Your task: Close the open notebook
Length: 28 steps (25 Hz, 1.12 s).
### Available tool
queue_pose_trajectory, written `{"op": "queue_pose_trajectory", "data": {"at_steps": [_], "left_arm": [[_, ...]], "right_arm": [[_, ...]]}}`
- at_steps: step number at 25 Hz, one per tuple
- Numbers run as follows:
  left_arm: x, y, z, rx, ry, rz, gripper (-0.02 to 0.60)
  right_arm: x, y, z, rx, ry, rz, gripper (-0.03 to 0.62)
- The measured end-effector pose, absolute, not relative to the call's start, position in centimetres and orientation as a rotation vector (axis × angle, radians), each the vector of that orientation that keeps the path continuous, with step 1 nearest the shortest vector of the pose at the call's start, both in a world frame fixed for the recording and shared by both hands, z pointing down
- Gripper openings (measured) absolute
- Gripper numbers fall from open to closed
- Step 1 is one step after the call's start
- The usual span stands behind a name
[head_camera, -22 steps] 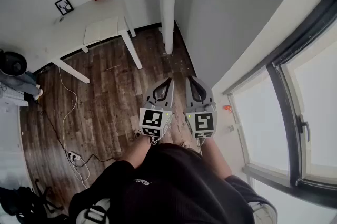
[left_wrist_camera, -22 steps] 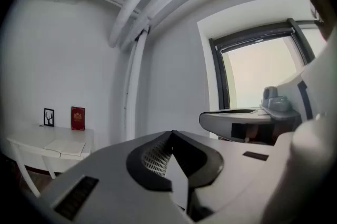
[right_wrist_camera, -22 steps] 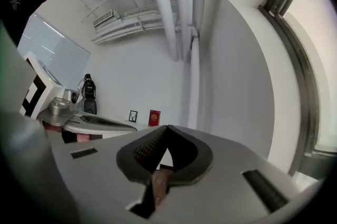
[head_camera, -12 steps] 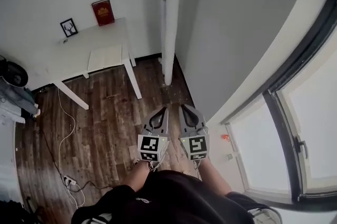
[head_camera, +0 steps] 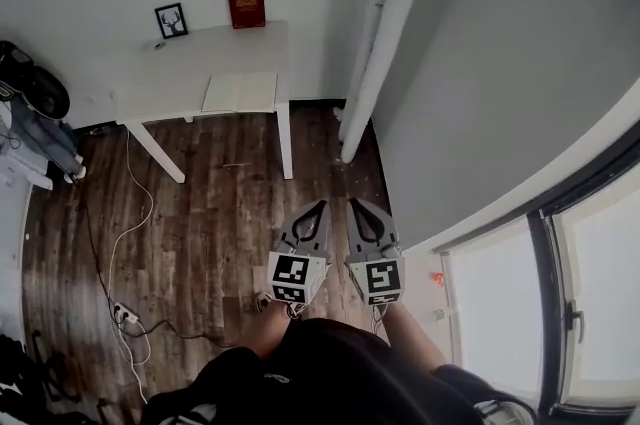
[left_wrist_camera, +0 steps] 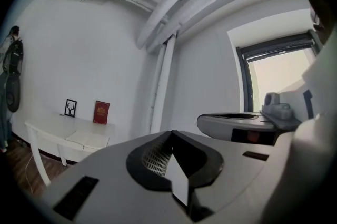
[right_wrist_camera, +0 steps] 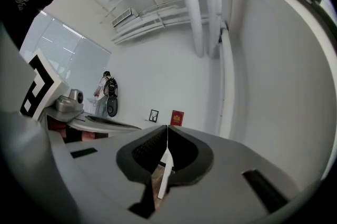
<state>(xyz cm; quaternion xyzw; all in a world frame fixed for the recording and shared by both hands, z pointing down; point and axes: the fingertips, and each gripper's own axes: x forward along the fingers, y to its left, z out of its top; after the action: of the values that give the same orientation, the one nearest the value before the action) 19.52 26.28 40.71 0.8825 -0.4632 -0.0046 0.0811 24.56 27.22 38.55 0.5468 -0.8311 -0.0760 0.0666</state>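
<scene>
The open notebook (head_camera: pixel 240 93) lies flat on a white table (head_camera: pixel 200 53) against the far wall, with pale pages up. In the left gripper view the notebook (left_wrist_camera: pixel 89 138) shows small at lower left. My left gripper (head_camera: pixel 321 206) and right gripper (head_camera: pixel 353 204) hang side by side over the wooden floor, well short of the table. Both are level and both are shut with nothing between the jaws. The left gripper (left_wrist_camera: pixel 171 132) and the right gripper (right_wrist_camera: pixel 167 126) show closed tips in their own views.
A red book (head_camera: pixel 245 3) and a small framed picture (head_camera: pixel 171 20) lean on the wall behind the notebook. A white pipe (head_camera: pixel 385 43) rises right of the table. Cables and a power strip (head_camera: pixel 120 313) lie on the floor at left. A window (head_camera: pixel 590 293) is at right.
The head view has swung, so the table and pipe sit further right in the picture. Both grippers stay shut and side by side, a little lower in the picture.
</scene>
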Motion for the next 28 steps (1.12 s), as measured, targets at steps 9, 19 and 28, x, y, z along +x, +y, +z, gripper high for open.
{"op": "queue_pose_trajectory", "data": {"at_steps": [9, 19, 28], "left_arm": [[9.2, 20.8, 41.3, 2.583, -1.446, -0.005, 0.003], [1.0, 16.2, 43.1, 2.566, -1.407, 0.086, 0.003], [3.0, 10.2, 43.9, 2.587, -1.395, 0.105, 0.003]], "right_arm": [[15.0, 21.1, 38.8, 1.633, -2.566, -0.182, 0.023], [7.6, 16.7, 41.1, 1.644, -2.525, -0.067, 0.023], [9.8, 9.4, 42.0, 1.660, -2.522, -0.025, 0.023]]}}
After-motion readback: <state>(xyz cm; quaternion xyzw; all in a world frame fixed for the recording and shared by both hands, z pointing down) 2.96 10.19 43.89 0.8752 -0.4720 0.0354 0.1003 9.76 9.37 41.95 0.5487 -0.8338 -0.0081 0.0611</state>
